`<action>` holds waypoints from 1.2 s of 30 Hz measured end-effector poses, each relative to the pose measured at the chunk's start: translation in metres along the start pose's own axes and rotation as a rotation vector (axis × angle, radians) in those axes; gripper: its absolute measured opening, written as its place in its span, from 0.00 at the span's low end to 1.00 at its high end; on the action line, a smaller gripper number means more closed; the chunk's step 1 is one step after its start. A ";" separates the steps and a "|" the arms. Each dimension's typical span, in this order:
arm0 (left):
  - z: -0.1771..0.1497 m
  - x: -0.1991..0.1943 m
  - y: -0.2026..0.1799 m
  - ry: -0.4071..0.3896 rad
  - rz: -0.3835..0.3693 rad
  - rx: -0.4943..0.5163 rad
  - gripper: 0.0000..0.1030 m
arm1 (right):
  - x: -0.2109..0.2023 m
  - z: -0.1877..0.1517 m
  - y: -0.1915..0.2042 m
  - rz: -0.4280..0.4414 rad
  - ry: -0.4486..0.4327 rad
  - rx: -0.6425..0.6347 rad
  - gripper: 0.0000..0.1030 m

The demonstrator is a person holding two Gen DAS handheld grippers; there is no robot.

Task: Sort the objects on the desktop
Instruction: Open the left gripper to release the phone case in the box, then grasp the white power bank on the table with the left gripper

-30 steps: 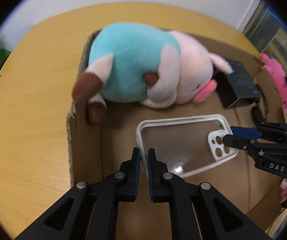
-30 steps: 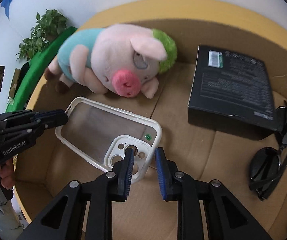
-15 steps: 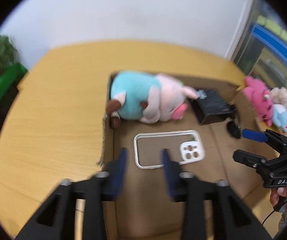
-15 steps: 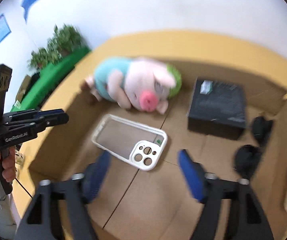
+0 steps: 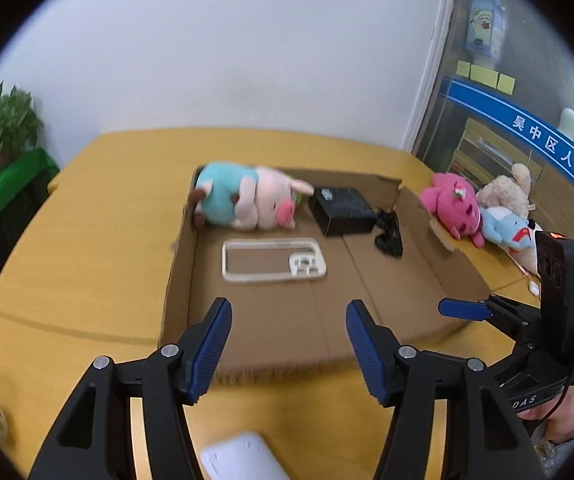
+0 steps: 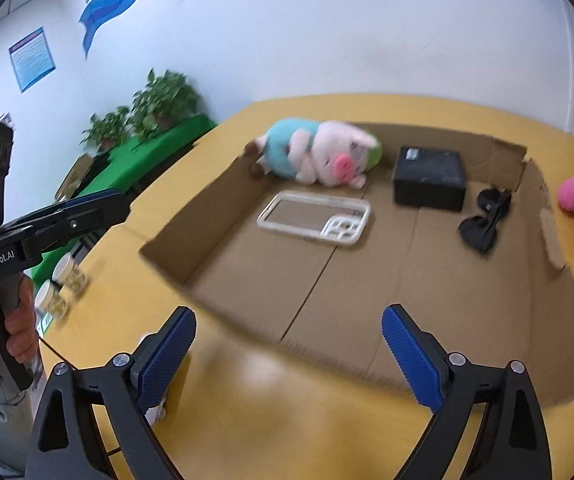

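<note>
A shallow cardboard tray (image 5: 271, 320) (image 6: 367, 300) lies on the yellow table. Inside it rest a clear phone case (image 5: 273, 259) (image 6: 315, 218), a pink pig plush in a teal shirt (image 5: 247, 200) (image 6: 319, 152), a black box (image 5: 343, 210) (image 6: 429, 178) and black sunglasses (image 5: 389, 234) (image 6: 483, 220). My left gripper (image 5: 289, 322) and right gripper (image 6: 289, 332) hover above the tray's near edge, well back from the case. Both sets of jaws are still opening, with nothing between them. In the right wrist view, the left gripper (image 6: 99, 208) shows at the left edge.
Pink, beige and blue plush toys (image 5: 479, 208) sit on the table right of the tray. A white flat object (image 5: 239, 460) lies near the front edge. Small jars (image 6: 63, 284) stand at the left. Potted plants on a green stand (image 6: 151, 120) are beyond the table.
Both grippers let go of the phone case, which now lies in the tray. They opened wide and pulled back and up, away from the tray.
</note>
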State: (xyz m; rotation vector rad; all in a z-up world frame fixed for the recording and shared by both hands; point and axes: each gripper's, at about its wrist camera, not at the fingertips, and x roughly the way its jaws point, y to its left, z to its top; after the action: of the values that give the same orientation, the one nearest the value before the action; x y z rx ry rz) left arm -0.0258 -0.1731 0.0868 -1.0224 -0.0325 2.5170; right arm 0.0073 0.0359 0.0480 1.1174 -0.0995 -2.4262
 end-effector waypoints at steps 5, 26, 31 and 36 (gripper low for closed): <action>-0.033 -0.002 0.010 0.042 0.016 -0.042 0.57 | 0.005 -0.023 0.012 0.041 0.032 -0.014 0.93; -0.146 0.043 0.077 0.285 -0.085 -0.292 0.51 | 0.101 -0.115 0.150 0.184 0.228 -0.324 0.91; -0.151 0.045 0.072 0.265 -0.169 -0.319 0.42 | 0.103 -0.117 0.154 0.168 0.207 -0.352 0.78; -0.149 0.044 0.065 0.253 -0.156 -0.311 0.37 | 0.098 -0.122 0.155 0.141 0.191 -0.357 0.76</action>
State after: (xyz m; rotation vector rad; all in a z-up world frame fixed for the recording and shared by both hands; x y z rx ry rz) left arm 0.0216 -0.2354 -0.0620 -1.3955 -0.4235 2.2685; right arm 0.1003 -0.1296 -0.0630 1.1251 0.2947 -2.0950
